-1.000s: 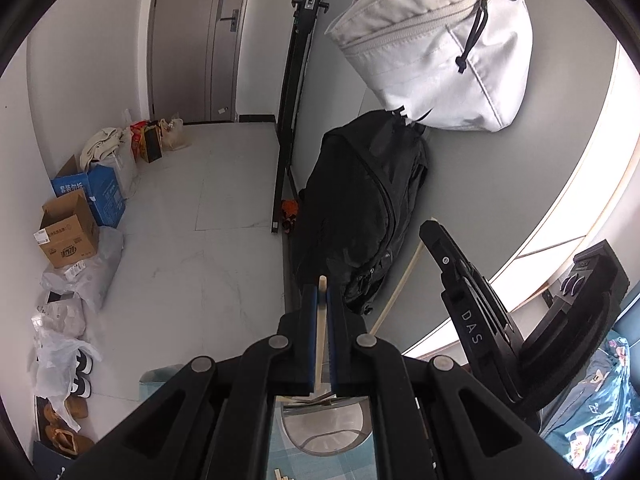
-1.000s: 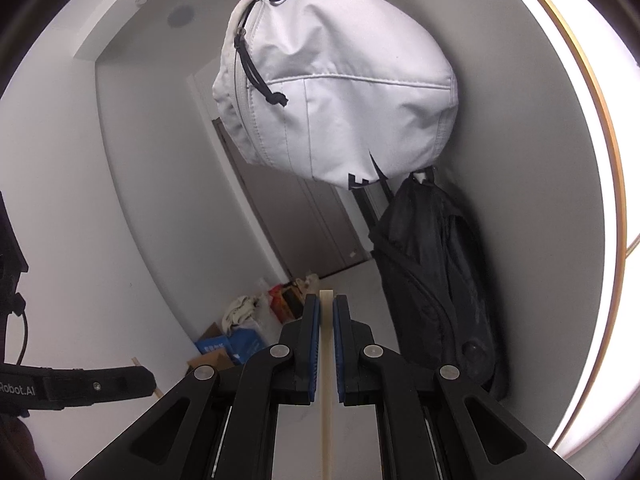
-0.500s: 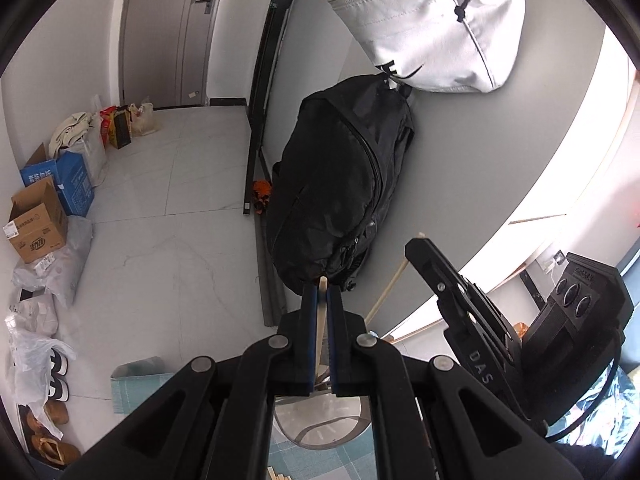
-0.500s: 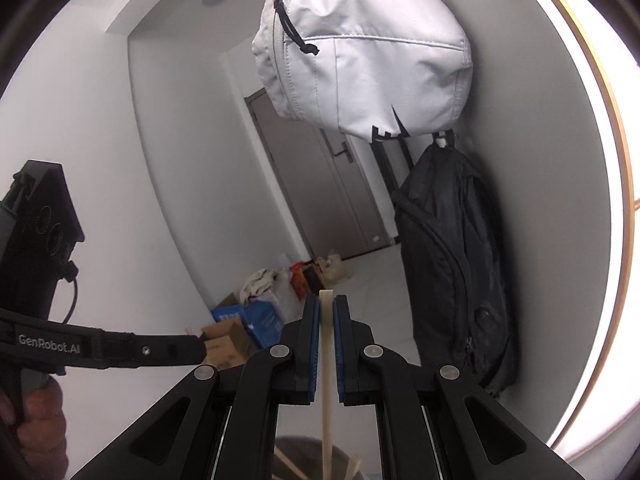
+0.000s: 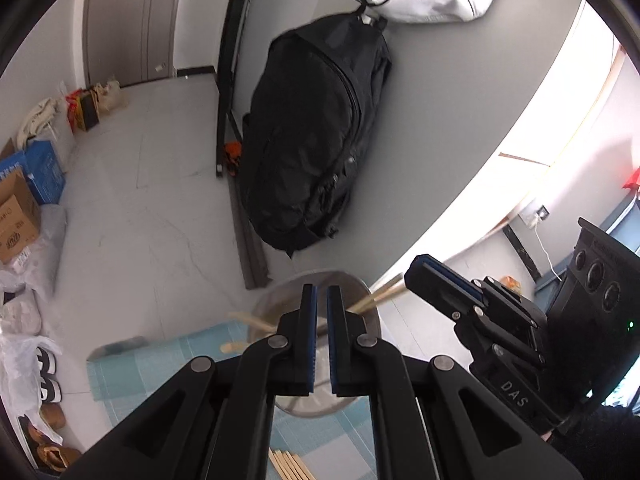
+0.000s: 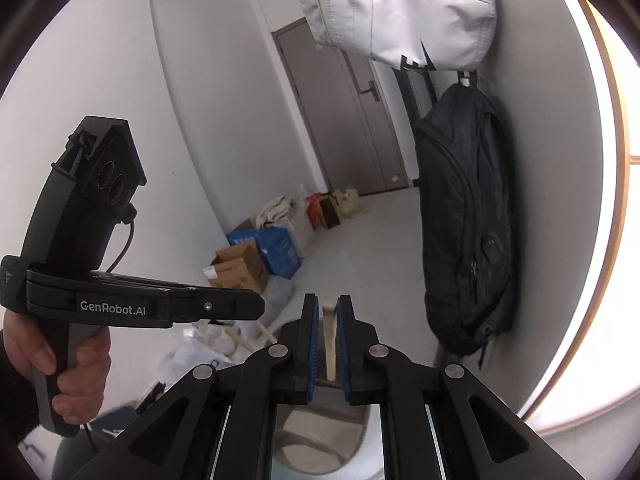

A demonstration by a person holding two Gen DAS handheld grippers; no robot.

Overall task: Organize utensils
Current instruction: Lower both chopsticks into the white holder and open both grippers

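— Two grippers: how are the jaws standing?
— Left gripper [image 5: 321, 304] is hanging with jaws slightly apart, gripping nothing. Right gripper [image 6: 328, 320] is standing a little parted around a wooden stick [image 6: 329, 340]; contact is unclear.
— Where are the utensils sitting?
— Sticks [image 5: 378, 294] are leaning in a metal cup [image 5: 362, 308] below, on a blue checked mat [image 5: 168, 356]. Beyond, a black backpack [image 5: 312, 140] is hanging.
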